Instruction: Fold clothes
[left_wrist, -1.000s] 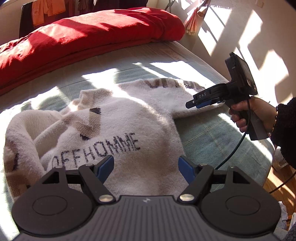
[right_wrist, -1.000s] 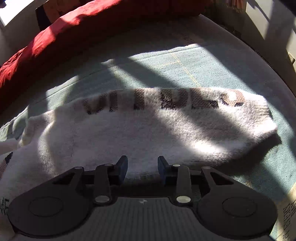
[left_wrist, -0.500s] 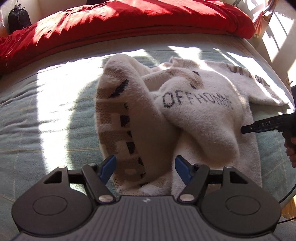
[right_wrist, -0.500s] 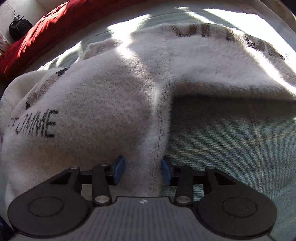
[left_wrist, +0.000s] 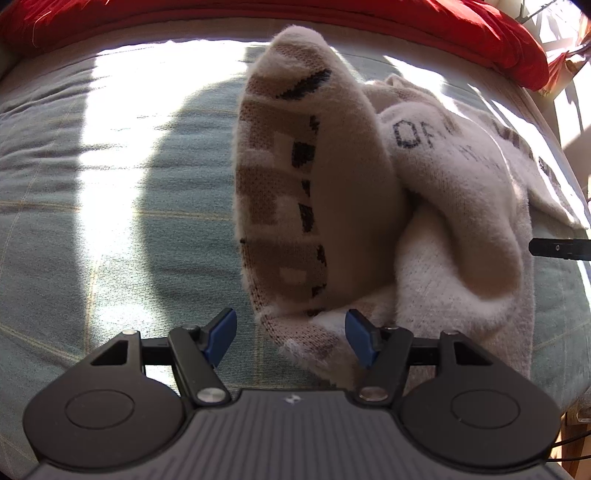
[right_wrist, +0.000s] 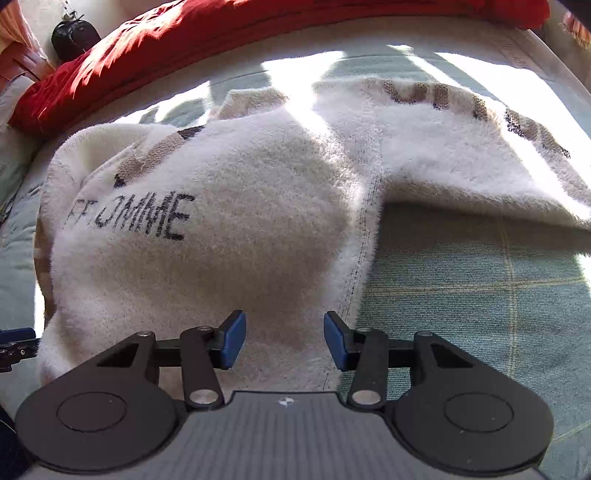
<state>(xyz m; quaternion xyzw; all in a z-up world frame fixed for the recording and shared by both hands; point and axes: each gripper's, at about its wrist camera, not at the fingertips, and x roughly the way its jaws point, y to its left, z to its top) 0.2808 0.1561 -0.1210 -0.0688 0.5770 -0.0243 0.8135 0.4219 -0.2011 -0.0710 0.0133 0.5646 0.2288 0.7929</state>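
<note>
A fluffy cream sweater (left_wrist: 443, 192) with black lettering and a beige-patterned sleeve (left_wrist: 284, 192) lies crumpled on the bed. In the left wrist view my left gripper (left_wrist: 290, 338) hovers over the near end of that sleeve; its jaws are closing, the knit edge lies between them and the pads are not pressing on it. In the right wrist view my right gripper (right_wrist: 284, 339) stands over the sweater (right_wrist: 229, 229) by its side seam, its jaws opening with fabric between them but not gripped. The right gripper's fingers (left_wrist: 554, 249) show at the left view's right edge.
The bed has a pale green checked cover (left_wrist: 110, 221) (right_wrist: 480, 288). A red duvet (left_wrist: 406, 22) (right_wrist: 184, 48) lies along the far side. A dark round object (right_wrist: 74, 35) sits at the far left. The bed's right edge (left_wrist: 569, 332) drops to the floor.
Both grippers swung left across the sweater and came closer to it. The left gripper's jaws narrowed over the patterned sleeve's end; the right gripper's jaws widened over the body's side seam.
</note>
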